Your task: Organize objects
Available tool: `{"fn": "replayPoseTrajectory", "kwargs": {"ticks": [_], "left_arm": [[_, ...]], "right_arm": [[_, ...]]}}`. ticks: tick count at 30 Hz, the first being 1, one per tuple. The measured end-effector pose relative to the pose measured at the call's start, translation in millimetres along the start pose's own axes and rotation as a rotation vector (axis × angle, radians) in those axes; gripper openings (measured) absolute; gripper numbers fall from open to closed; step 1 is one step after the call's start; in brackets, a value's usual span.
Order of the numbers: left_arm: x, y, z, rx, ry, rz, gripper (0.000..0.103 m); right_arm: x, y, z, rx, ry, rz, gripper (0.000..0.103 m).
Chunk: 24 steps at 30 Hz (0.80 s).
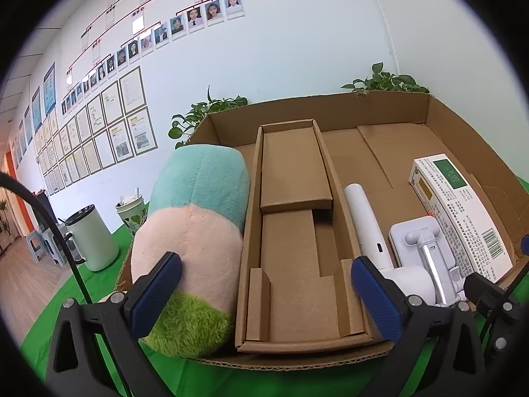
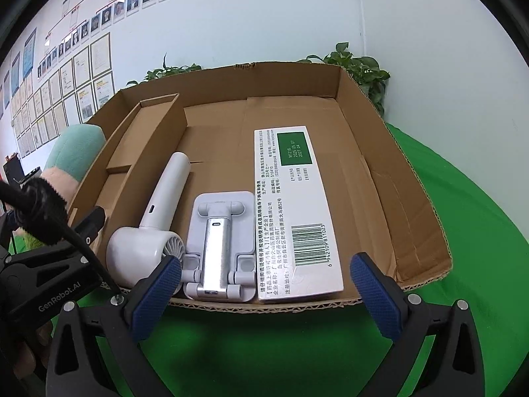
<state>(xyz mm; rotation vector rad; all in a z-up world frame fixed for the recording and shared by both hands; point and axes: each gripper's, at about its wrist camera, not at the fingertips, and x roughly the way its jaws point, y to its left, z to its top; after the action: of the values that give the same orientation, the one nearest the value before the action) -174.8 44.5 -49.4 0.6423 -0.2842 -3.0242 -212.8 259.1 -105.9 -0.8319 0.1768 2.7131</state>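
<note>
Status: we hold both tools, left tool and right tool, spread apart, gripping nothing. Teal-pink-green plush toy sits in the shallow brown cardboard tray's left end, likely sorted beside the white handheld fan.

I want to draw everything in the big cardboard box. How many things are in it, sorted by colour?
White: 3, the handheld fan, the folding phone stand and the medicine box
Brown: 1, the cardboard insert tray
Many-coloured: 1, the plush toy, teal, pink and green
Total: 5
</note>
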Motion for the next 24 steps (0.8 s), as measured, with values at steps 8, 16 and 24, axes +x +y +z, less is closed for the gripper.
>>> {"fn": "replayPoseTrajectory", "kwargs": {"ticks": [8,16,24], "left_arm": [[-1.2,0.2,-0.4,0.002,0.001,0.001,0.102],[-1.5,0.0,-0.5,0.002,0.001,0.001,0.102],[-1.4,-0.1,-0.3,0.003,0.002,0.001,0.102]], "right_arm": [[3.6,4.4,0.8,-0.021,0.012,-0.009,0.103],[7.1,9.1,1.6,-0.039,0.022,-0.022,0.103],[7.9,10.7,2.0,-0.044,0.026,-0.028,0.103]]}}
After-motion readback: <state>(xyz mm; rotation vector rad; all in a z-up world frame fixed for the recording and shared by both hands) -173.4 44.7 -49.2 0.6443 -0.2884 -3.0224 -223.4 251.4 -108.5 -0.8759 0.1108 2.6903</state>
